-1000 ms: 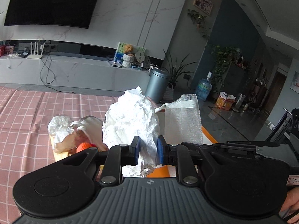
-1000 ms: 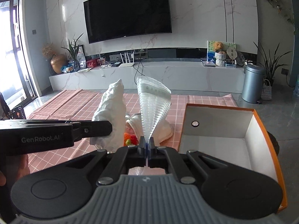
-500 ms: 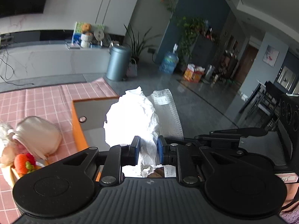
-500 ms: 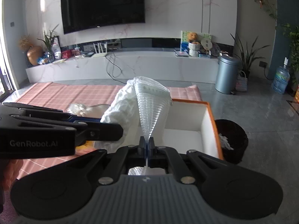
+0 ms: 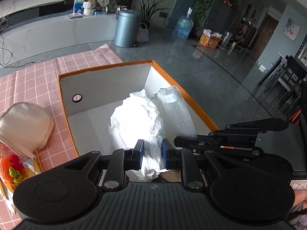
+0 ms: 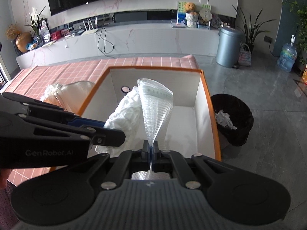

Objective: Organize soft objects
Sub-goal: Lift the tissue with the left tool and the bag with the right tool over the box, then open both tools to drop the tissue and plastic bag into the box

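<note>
Living-room desk under pink check cloth. Left tool (image 5: 151, 157) was clamped on crumpled white paper (image 5: 137, 122); right tool (image 6: 150, 150) was pinched shut on bubble wrap (image 6: 156, 111). Both items hung over the orange-rimmed box (image 6: 208, 103); judged light, limp, crushable, best held by an edge.

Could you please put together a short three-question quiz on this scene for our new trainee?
1. True or false: the left gripper is shut on the crumpled white paper.
2. What does the right gripper hold? A) the beige pouch B) the clear bubble wrap C) nothing
3. Fill in: both held items hang over the open ______.

Key
1. True: the blue pads pinch the paper's lower end.
2. B: the bubble wrap fans out from the shut jaws; the beige pouch lies on the pink checked cloth, left of the box in the left wrist view.
3. Orange-rimmed white box.
</note>
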